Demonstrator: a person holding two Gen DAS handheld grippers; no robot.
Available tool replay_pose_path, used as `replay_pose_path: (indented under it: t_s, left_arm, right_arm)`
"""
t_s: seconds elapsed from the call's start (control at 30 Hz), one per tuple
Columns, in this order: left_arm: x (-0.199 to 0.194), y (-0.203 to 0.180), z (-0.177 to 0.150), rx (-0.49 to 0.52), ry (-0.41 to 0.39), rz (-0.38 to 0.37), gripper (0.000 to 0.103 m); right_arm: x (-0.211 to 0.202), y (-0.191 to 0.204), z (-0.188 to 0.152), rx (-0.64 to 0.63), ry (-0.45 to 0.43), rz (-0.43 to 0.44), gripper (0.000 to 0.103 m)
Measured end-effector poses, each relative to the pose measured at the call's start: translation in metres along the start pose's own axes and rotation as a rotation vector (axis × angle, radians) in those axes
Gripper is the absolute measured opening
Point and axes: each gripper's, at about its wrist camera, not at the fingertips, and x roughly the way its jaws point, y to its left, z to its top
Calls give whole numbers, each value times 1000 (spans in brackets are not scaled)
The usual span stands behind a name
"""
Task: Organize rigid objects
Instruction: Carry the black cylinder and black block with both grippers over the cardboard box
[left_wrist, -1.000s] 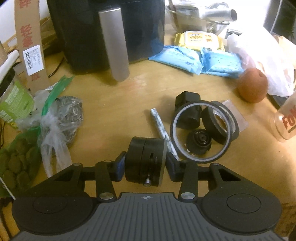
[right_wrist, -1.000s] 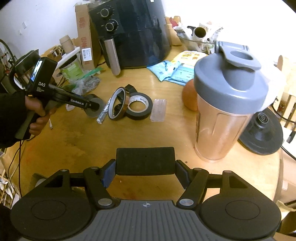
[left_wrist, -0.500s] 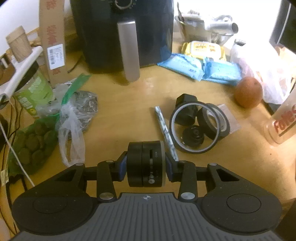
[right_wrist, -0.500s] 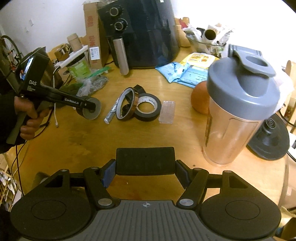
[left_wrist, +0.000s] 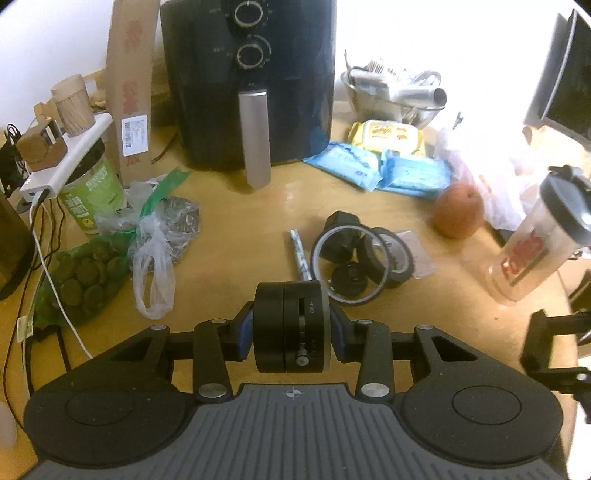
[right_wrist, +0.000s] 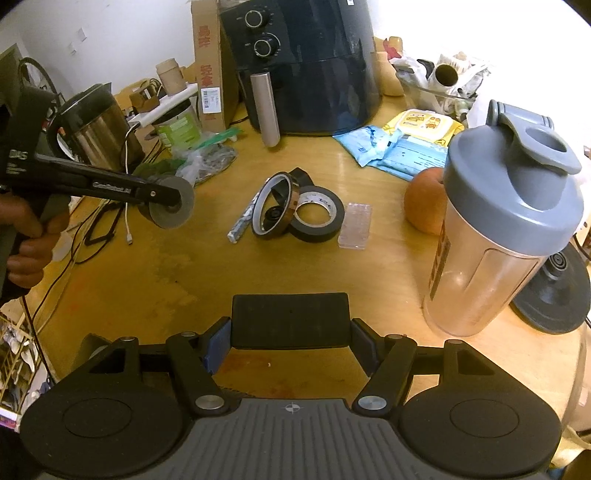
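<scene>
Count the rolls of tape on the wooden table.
2. A thin amber roll of tape stands on edge, leaning against a wider black roll of tape that lies flat beside it, mid-table in front of the black air fryer. Clutter may hide others.

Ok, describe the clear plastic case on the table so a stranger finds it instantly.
Start at the black air fryer and come forward to the tape rolls. The clear plastic case lies flat right of the black tape roll: it is the only transparent, rectangular piece there.
</scene>
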Motion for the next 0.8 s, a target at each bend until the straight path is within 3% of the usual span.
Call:
replay_pose_path:
  t_s: [0.37,0.8]
  left_arm:
    - [-33,-18,-12,-13,-10,14,39]
    - [-69,-40,-22,-35,-28,-35,39]
  right_arm:
    - [-5,4,-1,-24,-11,32,71]
    - [-16,4,-7,-26,-12,68,71]
